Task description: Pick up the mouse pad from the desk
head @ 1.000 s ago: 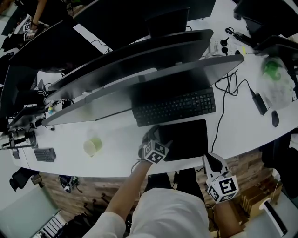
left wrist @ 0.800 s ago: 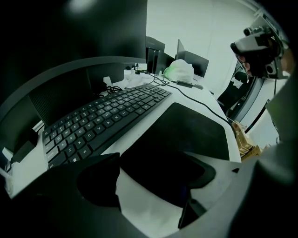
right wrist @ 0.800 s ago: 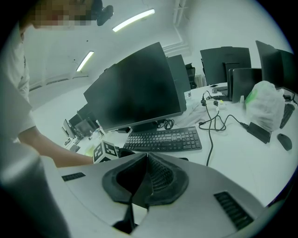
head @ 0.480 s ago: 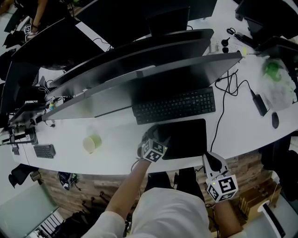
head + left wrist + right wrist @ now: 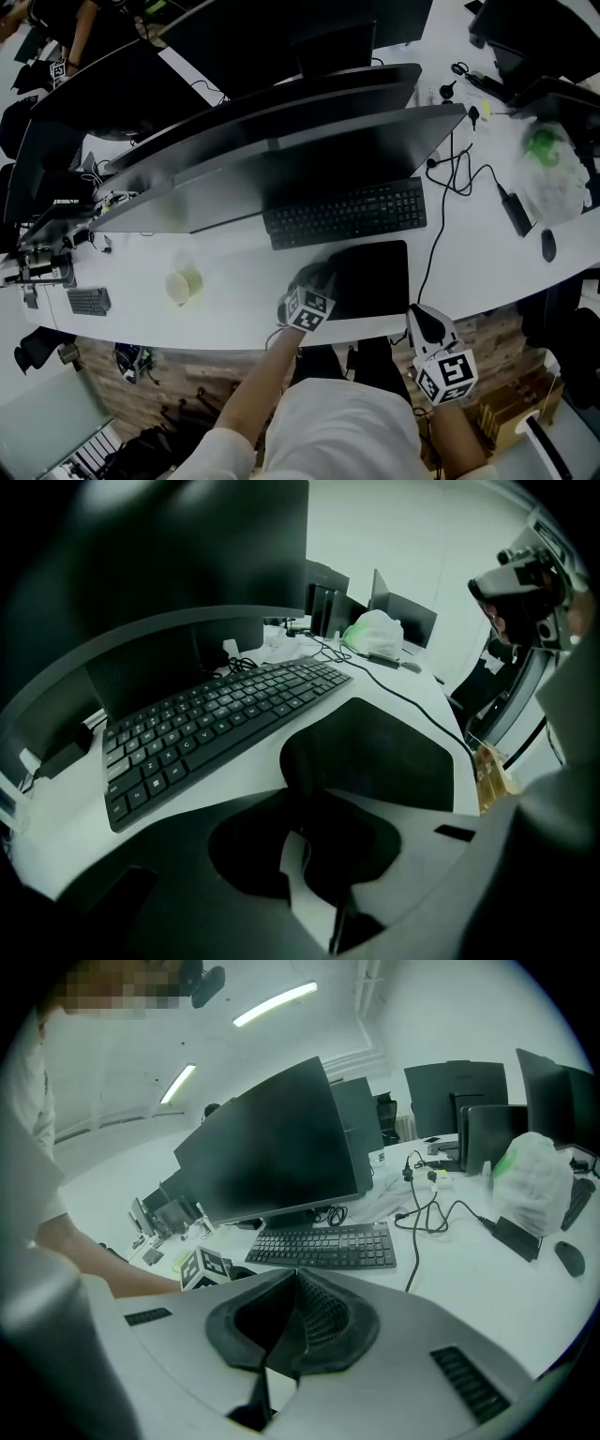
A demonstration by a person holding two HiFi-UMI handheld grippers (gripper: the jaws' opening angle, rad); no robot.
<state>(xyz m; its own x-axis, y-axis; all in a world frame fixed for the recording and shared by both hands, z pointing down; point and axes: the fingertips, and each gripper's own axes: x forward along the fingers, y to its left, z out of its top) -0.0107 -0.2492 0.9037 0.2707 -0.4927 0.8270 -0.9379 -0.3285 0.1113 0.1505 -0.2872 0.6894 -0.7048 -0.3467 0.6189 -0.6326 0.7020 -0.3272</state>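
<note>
The black mouse pad [image 5: 373, 277] lies flat on the white tabletop [image 5: 234, 300], close to its near edge and just on the near side of the black keyboard [image 5: 345, 214]. The two are apart, with a thin strip of white between them. A wide dark monitor [image 5: 309, 155] stands beyond the keyboard.

The left claw [image 5: 321, 274] is at the pad's near-left corner, pointing steeply down. Its jaws have just been closing, and in the left gripper view they are pinched on that dark edge of the pad, which runs up between them. The rest of the pad spreads out flat to the far right.

The right claw [image 5: 422, 319] hangs off the near edge of the tabletop, to the right of the pad and clear of it. Its jaws are pressed together with nothing between them.

A black cable [image 5: 436, 234] runs down the tabletop past the pad's right side. A pale green cup [image 5: 186, 286] sits well to the left of the pad. Far to the right are a small dark mouse [image 5: 547, 246] and a white plastic bag with something green in it [image 5: 548, 159].
</note>
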